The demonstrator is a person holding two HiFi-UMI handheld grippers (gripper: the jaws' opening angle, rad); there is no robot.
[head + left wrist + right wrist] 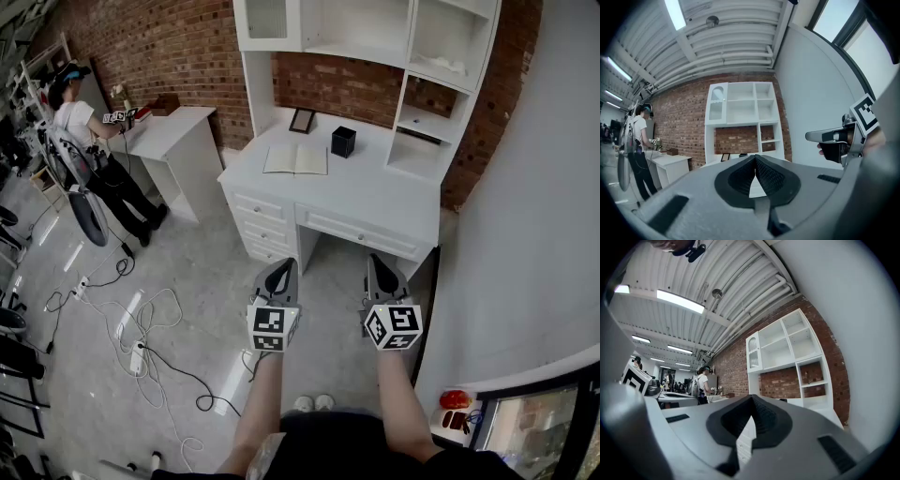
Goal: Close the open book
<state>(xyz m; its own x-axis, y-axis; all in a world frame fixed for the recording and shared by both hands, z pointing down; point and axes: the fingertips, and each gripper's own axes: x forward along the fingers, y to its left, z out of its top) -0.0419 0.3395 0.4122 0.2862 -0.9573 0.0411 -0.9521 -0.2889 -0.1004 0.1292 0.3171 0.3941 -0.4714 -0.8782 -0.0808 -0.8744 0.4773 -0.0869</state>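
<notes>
An open book lies flat on the white desk, left of centre, pages up. Both grippers hang in the air well short of the desk, side by side over the floor. My left gripper is shut with nothing in it; its jaws meet at the tips in the left gripper view. My right gripper is also shut and empty, its jaws touching in the right gripper view. Both point level toward the desk. The book is hidden behind the jaws in both gripper views.
A black cube-shaped holder and a small picture frame stand behind the book. White shelving rises over the desk. A person works at a second white table on the left. Cables trail over the floor.
</notes>
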